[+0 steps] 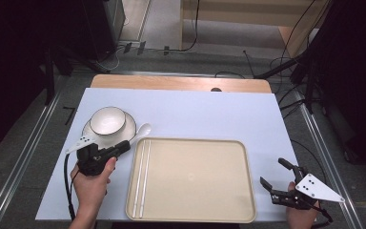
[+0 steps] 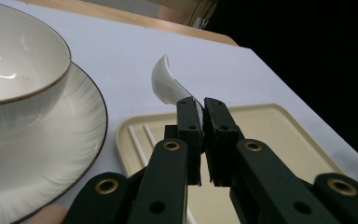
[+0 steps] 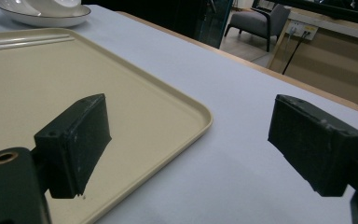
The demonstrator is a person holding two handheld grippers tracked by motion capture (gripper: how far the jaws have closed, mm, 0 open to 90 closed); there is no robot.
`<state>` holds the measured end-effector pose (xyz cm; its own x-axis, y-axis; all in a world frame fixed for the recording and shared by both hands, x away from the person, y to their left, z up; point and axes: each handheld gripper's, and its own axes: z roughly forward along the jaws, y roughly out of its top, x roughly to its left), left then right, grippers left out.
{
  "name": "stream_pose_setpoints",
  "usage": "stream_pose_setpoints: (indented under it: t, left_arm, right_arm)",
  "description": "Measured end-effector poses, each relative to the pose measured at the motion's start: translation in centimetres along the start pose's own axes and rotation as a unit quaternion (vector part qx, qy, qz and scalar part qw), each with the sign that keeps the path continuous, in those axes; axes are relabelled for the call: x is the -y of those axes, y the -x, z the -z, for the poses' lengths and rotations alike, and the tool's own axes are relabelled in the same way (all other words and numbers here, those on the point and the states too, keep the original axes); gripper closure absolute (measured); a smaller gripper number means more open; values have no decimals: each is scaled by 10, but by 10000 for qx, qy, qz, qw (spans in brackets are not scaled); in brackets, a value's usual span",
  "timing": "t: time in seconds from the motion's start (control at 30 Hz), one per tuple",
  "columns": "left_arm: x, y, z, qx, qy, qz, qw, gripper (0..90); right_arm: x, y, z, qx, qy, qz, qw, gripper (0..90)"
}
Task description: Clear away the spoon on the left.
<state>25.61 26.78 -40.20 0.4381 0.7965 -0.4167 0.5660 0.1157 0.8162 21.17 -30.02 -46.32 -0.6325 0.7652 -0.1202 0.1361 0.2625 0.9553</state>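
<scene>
A: State the position of the spoon (image 2: 168, 84) relative to the left gripper (image 2: 204, 105).

B: The spoon handle sits between the two black jaws, which are clamped together on it near their tips. In the left gripper view the white bowl end projects up and away beyond the jaw tips. In the high view the spoon (image 1: 142, 130) lies just right of the saucer (image 1: 126, 130), with the left gripper (image 1: 124, 146) at its handle end, close to the top-left corner of the tray (image 1: 195, 179).

A: Appearance of the spoon?

B: White, glossy, ceramic-style, with a curved bowl and a short handle. Whether it rests on the table or is lifted clear cannot be told.

A: Right gripper (image 1: 275, 177)?

B: Jaws stand wide apart with nothing between them. It is held over the white table surface (image 1: 195, 112) just off the tray's right edge.

A: Edges and free room?

B: The white bowl (image 1: 108, 119) sits on the saucer immediately left of the spoon. Two white chopsticks (image 1: 142, 176) lie side by side along the tray's left side. The rest of the tray is bare, as is the table surface behind it up to the wooden edge (image 1: 181, 83).
</scene>
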Motion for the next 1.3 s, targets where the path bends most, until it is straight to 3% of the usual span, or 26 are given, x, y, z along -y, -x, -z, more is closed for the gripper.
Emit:
stream_pose_setpoints:
  t: [0.43, 1.3]
  left_arm:
    - [19, 8, -20, 76, -312, 15, 9995, 868]
    - [36, 33, -48, 30, -604, -96, 9981, 867]
  right_arm:
    - [0, 0, 0, 4, -10, -11, 10000, 130]
    - [0, 1, 1, 8, 5, -3, 10000, 130]
